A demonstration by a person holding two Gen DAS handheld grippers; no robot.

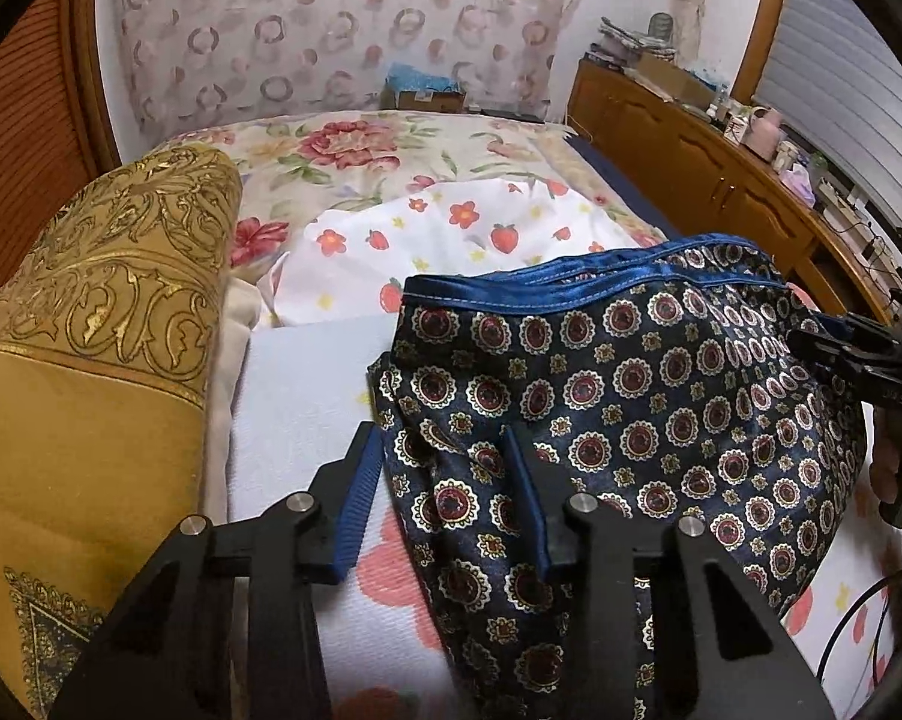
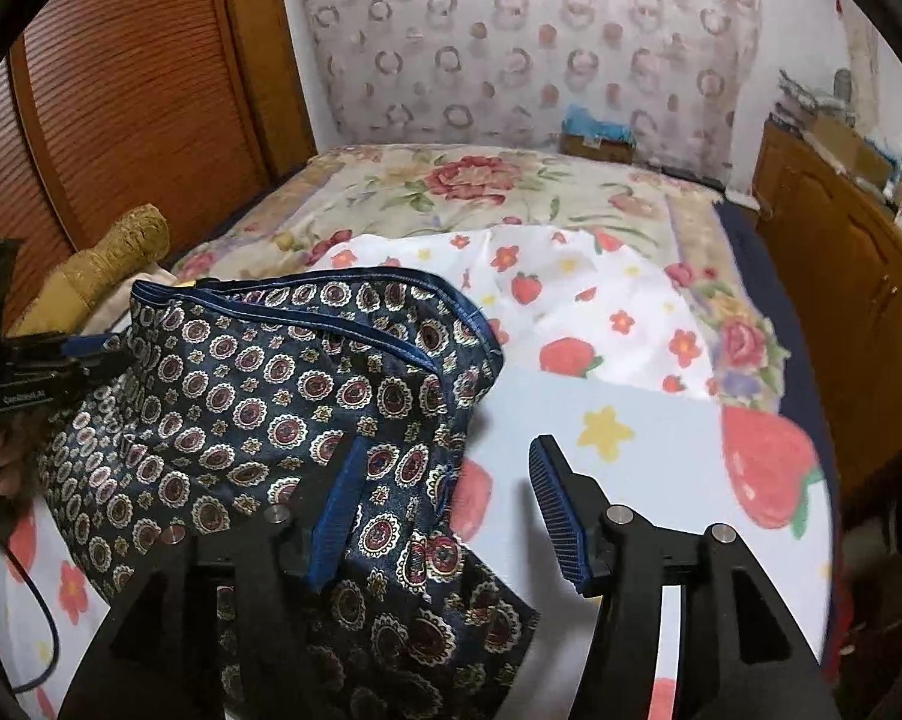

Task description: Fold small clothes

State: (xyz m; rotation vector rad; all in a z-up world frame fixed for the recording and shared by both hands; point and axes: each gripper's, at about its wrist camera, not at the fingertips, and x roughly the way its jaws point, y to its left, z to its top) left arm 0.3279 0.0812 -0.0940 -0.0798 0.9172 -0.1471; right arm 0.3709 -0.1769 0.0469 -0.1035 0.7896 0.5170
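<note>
A dark blue satin pair of shorts (image 1: 619, 408) with red and gold medallions and a blue waistband lies bunched on the bed; it also shows in the right wrist view (image 2: 270, 420). My left gripper (image 1: 441, 456) is open, its jaws either side of the shorts' left edge. My right gripper (image 2: 444, 474) is open, its left finger (image 2: 336, 510) over the shorts' right edge, its right finger (image 2: 562, 510) over the sheet. Each gripper appears at the other view's edge: the right (image 1: 853, 354), the left (image 2: 36, 372).
The bed has a white strawberry-print sheet (image 2: 601, 324) over a floral cover (image 1: 354, 150). A gold patterned cushion (image 1: 90, 324) lies at the left. A wooden cabinet (image 1: 721, 180) with clutter runs along the right. A louvred wooden door (image 2: 132, 102) stands at the left.
</note>
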